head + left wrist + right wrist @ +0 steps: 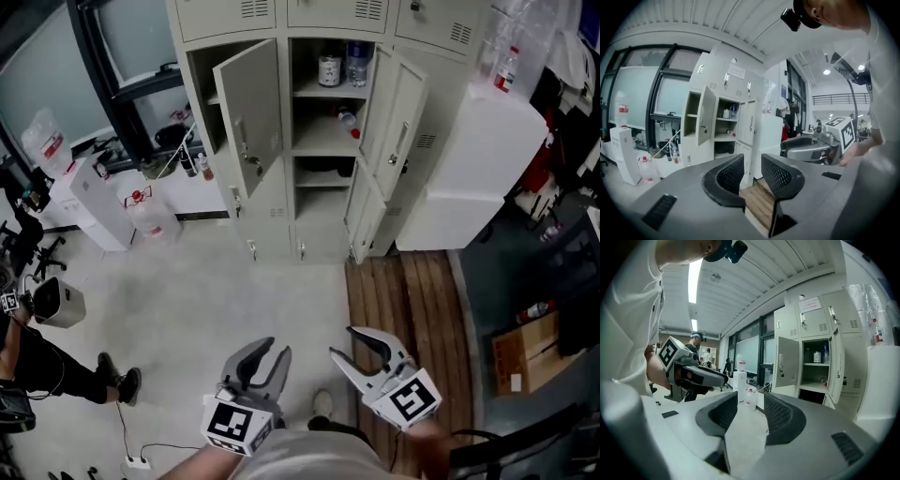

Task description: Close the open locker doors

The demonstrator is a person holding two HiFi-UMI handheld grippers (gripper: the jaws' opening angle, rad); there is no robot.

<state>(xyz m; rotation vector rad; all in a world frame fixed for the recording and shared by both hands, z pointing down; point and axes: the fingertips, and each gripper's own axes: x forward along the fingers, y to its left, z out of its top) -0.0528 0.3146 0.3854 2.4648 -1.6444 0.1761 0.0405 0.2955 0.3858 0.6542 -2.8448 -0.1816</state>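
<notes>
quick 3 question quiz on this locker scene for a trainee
1. True or false: the left gripper is shut on a locker door.
2. Which of these stands on the top shelf of the open middle locker? A) a bottle B) a shoe C) a book
3. What covers the floor in front of the lockers' right side?
Key: 1 false, the left gripper is open, empty and well short of the locker door; 2 A; 3 wooden planks.

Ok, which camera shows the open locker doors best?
The head view: the open locker doors show whole, from the front. The left gripper view shows them small and far; the right gripper view shows them small, off to its right.
</notes>
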